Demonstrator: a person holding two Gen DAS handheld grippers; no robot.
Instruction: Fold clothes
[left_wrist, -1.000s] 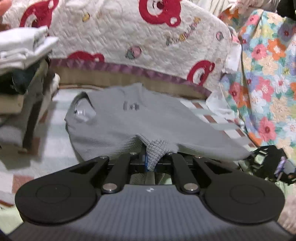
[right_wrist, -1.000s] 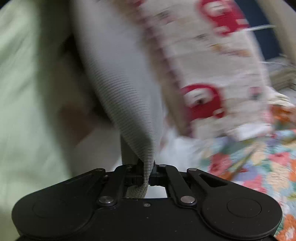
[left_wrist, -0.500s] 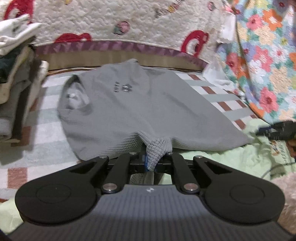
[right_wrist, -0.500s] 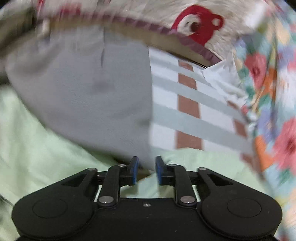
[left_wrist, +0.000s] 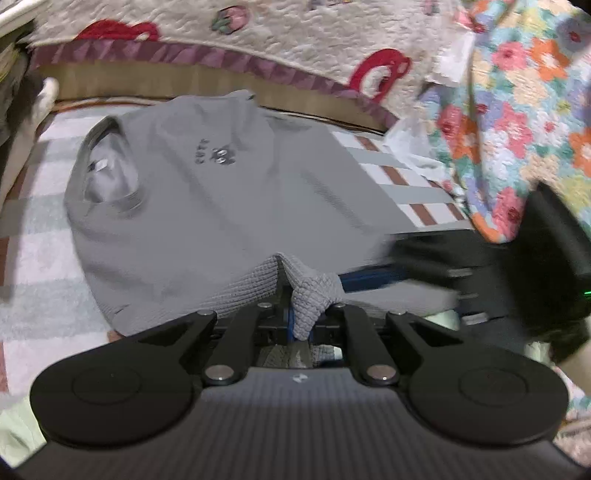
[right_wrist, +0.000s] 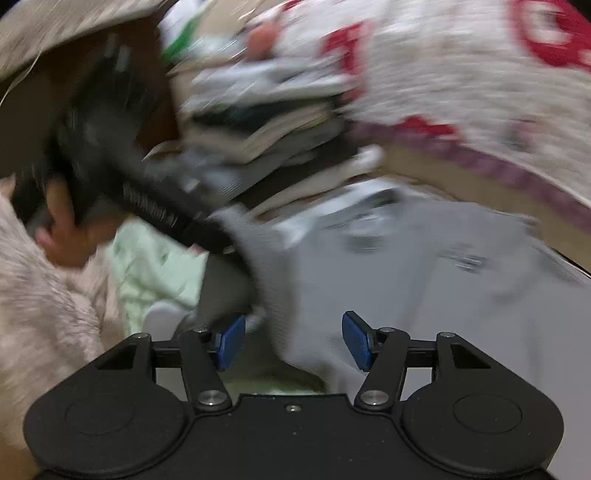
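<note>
A grey waffle-knit shirt (left_wrist: 221, 206) lies spread on a striped blanket (left_wrist: 33, 258), collar to the left, small print on the chest. My left gripper (left_wrist: 301, 317) is shut on a bunched bit of its near edge. My right gripper (right_wrist: 291, 341) is open, its blue pads (right_wrist: 229, 341) wide apart over the shirt's edge (right_wrist: 369, 288), holding nothing. It shows in the left wrist view as a dark blurred shape (left_wrist: 498, 273) low at the right. The left gripper and the hand on it show blurred in the right wrist view (right_wrist: 147, 199).
A stack of folded clothes (right_wrist: 273, 122) stands at the left end. A white quilt with red bears (left_wrist: 295, 44) runs along the back. A floral quilt (left_wrist: 517, 110) rises at the right. A light green cloth (right_wrist: 155, 269) lies near me.
My right gripper let go of the shirt, opened wide and swung left toward my left gripper. My left gripper kept its hold and came lower and closer to the shirt.
</note>
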